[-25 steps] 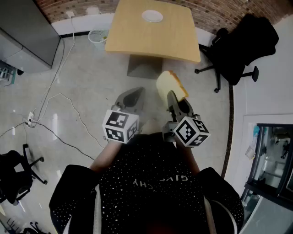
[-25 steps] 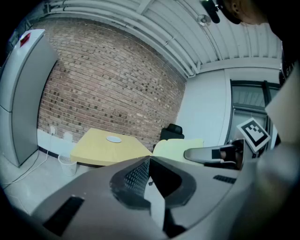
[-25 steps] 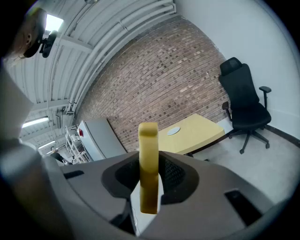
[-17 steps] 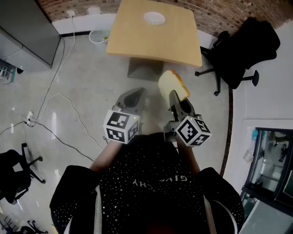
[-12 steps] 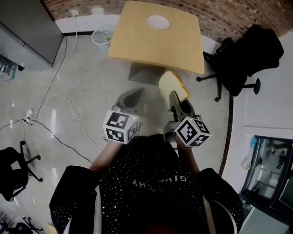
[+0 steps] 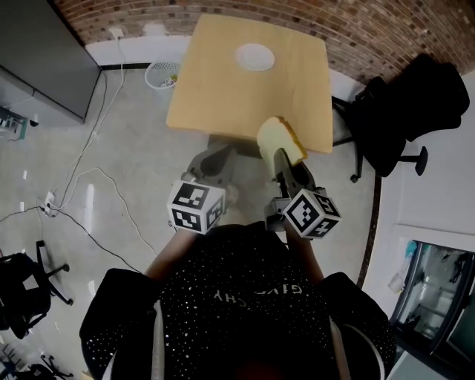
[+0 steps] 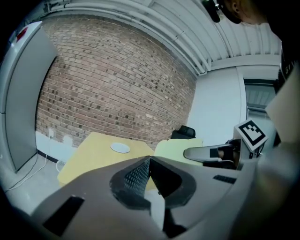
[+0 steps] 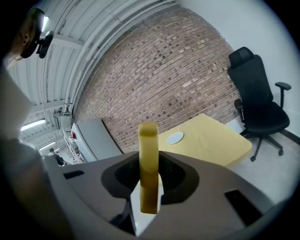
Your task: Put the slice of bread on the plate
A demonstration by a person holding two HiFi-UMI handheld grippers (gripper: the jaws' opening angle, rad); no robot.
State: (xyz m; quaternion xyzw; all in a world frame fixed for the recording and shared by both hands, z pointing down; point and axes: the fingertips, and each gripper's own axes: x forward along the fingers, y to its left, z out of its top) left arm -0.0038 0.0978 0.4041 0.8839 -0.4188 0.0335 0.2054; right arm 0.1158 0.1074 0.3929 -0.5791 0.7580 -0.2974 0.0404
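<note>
"Both grippers hold their spot in the head view, but the table [image 6: 223, 96] has slid down towards them since a second ago. Its near edge now lies right behind the slice of bread [image 6: 279, 139]."

"And the bread itself?"

"Upright, on edge, pinched between the jaws of the right gripper [image 6: 283, 157], up in the air. The plate [image 6: 254, 56] is well apart from it, on the far half of the tabletop, and sits lower in the view than before."

"Left side?"

"The left gripper [image 6: 211, 160] has its jaws closed tip to tip with nothing in them, just beside its partner."

"What's around?"

"A black office chair [image 6: 401, 96] stands off the table's right edge. A white wastebasket [image 6: 161, 73] is by its far left corner, with a grey cabinet [image 6: 44, 67] further left and a cable [image 6: 96, 159] trailing over the floor [image 6: 126, 223]. Bare pale wood lies between bread and plate."

"The room?"

"Pale, glossy floor, and a brick wall [image 6: 356, 22] behind the table — white skirting at its foot."
</note>
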